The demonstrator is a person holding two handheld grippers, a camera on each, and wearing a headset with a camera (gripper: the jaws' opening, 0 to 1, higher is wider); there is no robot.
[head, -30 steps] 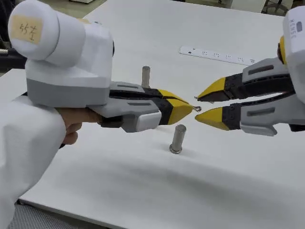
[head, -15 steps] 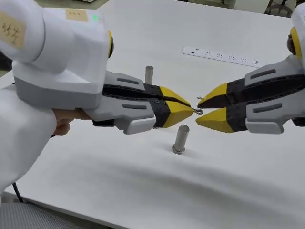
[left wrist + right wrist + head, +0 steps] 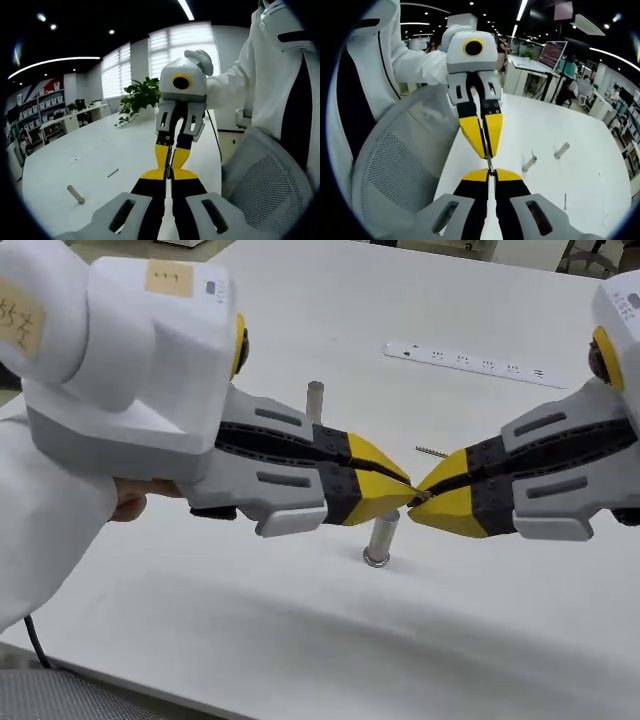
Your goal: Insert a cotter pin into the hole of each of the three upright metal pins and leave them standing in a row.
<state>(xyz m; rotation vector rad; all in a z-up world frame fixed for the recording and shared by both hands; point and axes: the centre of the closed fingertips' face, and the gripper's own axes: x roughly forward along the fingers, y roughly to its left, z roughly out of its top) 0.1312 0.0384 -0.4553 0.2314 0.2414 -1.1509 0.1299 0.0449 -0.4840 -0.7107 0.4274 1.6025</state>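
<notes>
Steel wire, thin and springy, is what both tools are working with: a cotter pin (image 3: 488, 162) is held in the air between them, above the tabletop (image 3: 250, 640). The left tool (image 3: 410, 492) has its jaws pressed together along the wire. The right tool (image 3: 419, 500) meets it tip to tip, its jaws likewise closed on the free end.

So light a piece will weigh nothing in the grip, but it is smooth and narrow. It can probably pivot or slide between the yellow tips, and it may bend if the two tools pull out of line. The best hold looks to be near the looped head, leaving the straight legs free to lead into a hole.

Just below the meeting tips the near metal pin (image 3: 381, 535) stands upright on its flanged foot. It is stiff and heavy for its size, yet a sideways push could tip it. The far metal pin (image 3: 315, 400) stands well behind. Whether either cross-hole already carries a cotter is too small to tell. A spare cotter pin (image 3: 432, 452) lies loose on the tabletop, and a power strip (image 3: 470, 362) lies beyond it.
</notes>
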